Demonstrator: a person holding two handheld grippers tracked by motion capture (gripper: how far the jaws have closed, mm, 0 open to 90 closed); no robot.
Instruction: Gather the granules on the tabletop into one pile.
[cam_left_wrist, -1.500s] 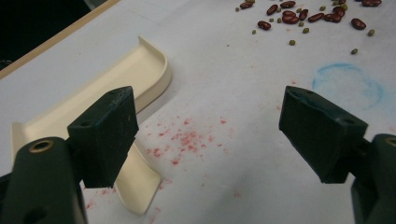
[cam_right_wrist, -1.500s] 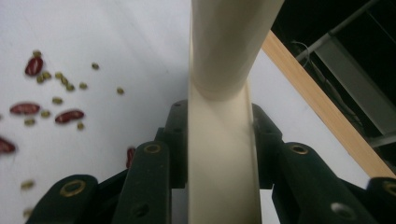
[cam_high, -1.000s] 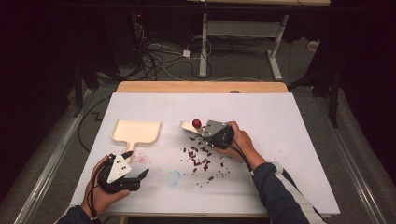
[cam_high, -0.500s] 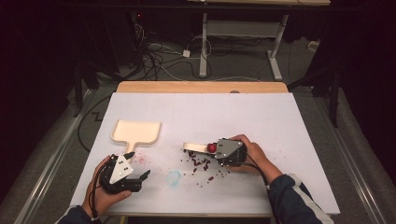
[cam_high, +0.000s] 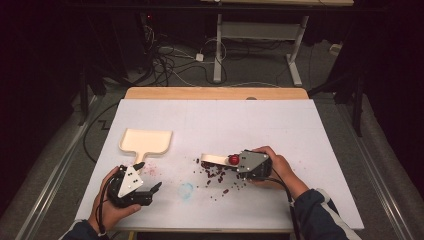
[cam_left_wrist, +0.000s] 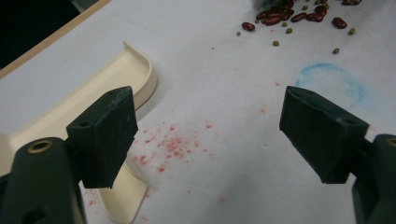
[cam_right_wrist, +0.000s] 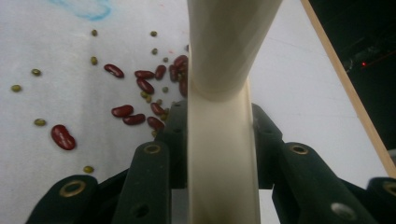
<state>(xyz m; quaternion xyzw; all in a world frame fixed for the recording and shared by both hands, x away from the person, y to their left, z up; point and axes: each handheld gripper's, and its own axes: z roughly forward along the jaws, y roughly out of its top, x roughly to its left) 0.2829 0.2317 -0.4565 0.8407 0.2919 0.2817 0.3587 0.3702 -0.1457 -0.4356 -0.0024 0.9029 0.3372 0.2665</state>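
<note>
Currently the right gripper (cam_high: 231, 161), right of centre in the high view, has its jaws clamped on the handle of a cream brush (cam_right_wrist: 224, 140), whose head lies among the red and green beans (cam_high: 215, 175) scattered at centre frame. Lower left, the left gripper (cam_high: 150, 177) rests with jaws spread wide and holding nothing, just below the cream dustpan (cam_high: 146, 142).

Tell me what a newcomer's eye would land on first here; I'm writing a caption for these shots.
First, the scatter of red beans and small green ones on the white table, just in front of the right claw. That claw is shut on a cream brush with a red knob. To the left lies a cream dustpan, with the open left claw beside its handle.
</note>
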